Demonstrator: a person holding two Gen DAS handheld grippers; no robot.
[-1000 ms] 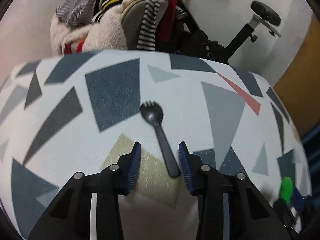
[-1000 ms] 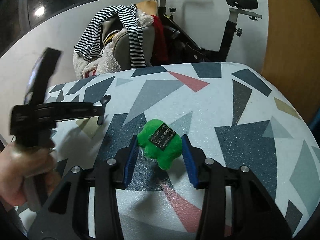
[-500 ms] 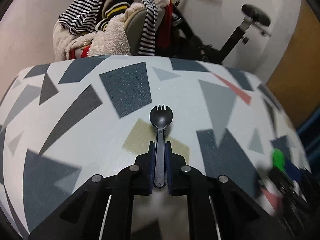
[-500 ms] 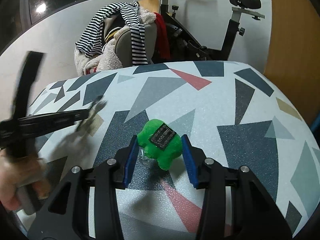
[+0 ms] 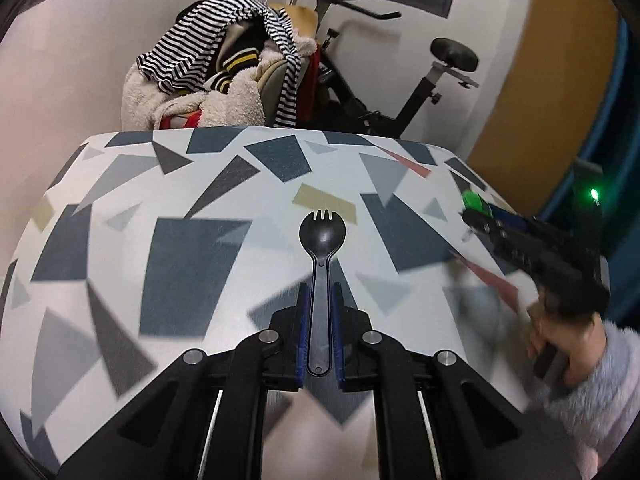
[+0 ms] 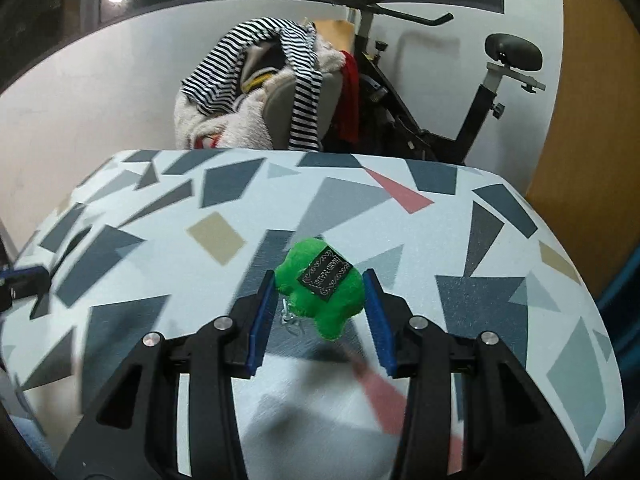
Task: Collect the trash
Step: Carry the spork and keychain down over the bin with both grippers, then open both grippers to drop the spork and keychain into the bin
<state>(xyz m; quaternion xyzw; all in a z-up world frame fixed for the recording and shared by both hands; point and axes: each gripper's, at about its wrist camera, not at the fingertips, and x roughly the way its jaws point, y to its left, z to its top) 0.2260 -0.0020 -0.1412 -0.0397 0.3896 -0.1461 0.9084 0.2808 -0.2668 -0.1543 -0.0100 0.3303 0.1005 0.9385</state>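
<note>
- Left wrist view: the left gripper (image 5: 319, 320) has its blue-padded fingers (image 5: 301, 332) pressed narrow against the handle of a black spork (image 5: 320, 248), gripping it on both sides. The handle runs straight back between the pads and the bowl with its short tines points forward, over the patterned table (image 5: 192, 248).
- At the right edge of the same view, the right gripper (image 5: 476, 210) shows from the side, blurred, with a green plush toy (image 5: 472, 200) at its tip; the right hand (image 5: 560, 344) in a fuzzy pale sleeve holds its grip.
- Beyond the table's far edge stands a chair heaped with clothes (image 5: 224, 76), a striped garment on top, and just beside it an exercise bike (image 5: 400, 92).
- Right wrist view: the right gripper (image 6: 320, 296) is partly spread, its fingers (image 6: 378, 320) flanking the green plush toy (image 6: 324, 292). Both pads lie against the toy's sides; whether it is lifted off the table (image 6: 480, 280) I cannot tell. A black label sits on top of the toy, and a small metal clasp hangs at its left.
- The pile of clothes (image 6: 260, 92) and the exercise bike (image 6: 460, 100) stand behind the table here as well.
</note>
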